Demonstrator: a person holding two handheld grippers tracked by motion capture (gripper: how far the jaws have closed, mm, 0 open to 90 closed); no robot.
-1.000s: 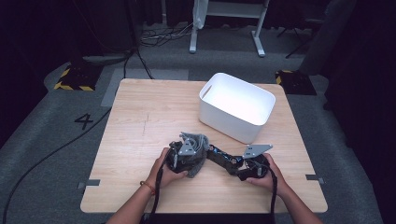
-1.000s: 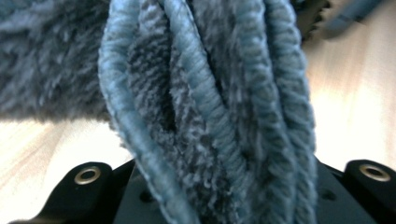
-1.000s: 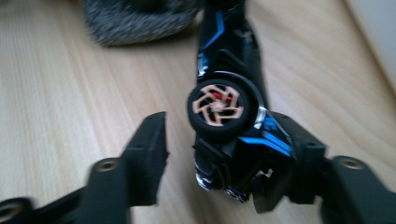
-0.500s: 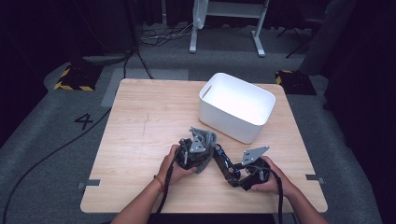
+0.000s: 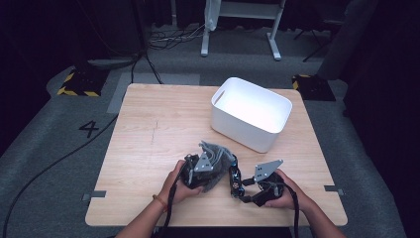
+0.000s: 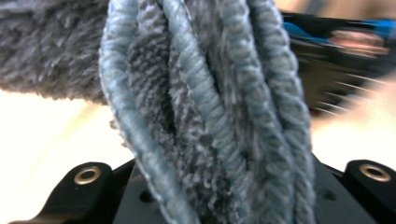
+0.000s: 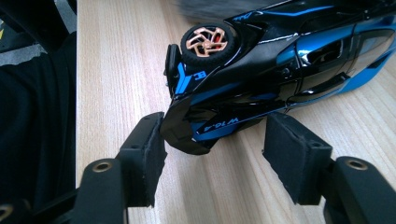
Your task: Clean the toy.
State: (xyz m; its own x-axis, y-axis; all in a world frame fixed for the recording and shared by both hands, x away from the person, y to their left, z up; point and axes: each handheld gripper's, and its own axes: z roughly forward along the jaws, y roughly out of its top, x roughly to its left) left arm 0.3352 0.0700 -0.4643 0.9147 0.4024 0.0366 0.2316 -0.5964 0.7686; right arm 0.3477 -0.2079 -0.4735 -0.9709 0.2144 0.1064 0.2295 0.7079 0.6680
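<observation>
**Right gripper backs off the toy car**

The right gripper (image 7: pixel 212 154) has drawn back and turned; its jaws stand apart around the toy car's (image 7: pixel 280 70) nose, probably regripping. The left gripper (image 5: pixel 198 171) is clamped on a grey towel (image 6: pixel 205 93), just beside the car, near the white bin (image 5: pixel 251 119).

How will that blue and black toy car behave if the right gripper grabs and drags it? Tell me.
The toy car looks rigid and glossy, so the right gripper, its jaws open around the car's end, may slip on it. Its wheel suggests that it rolls when pushed lengthwise. Probably light.
</observation>
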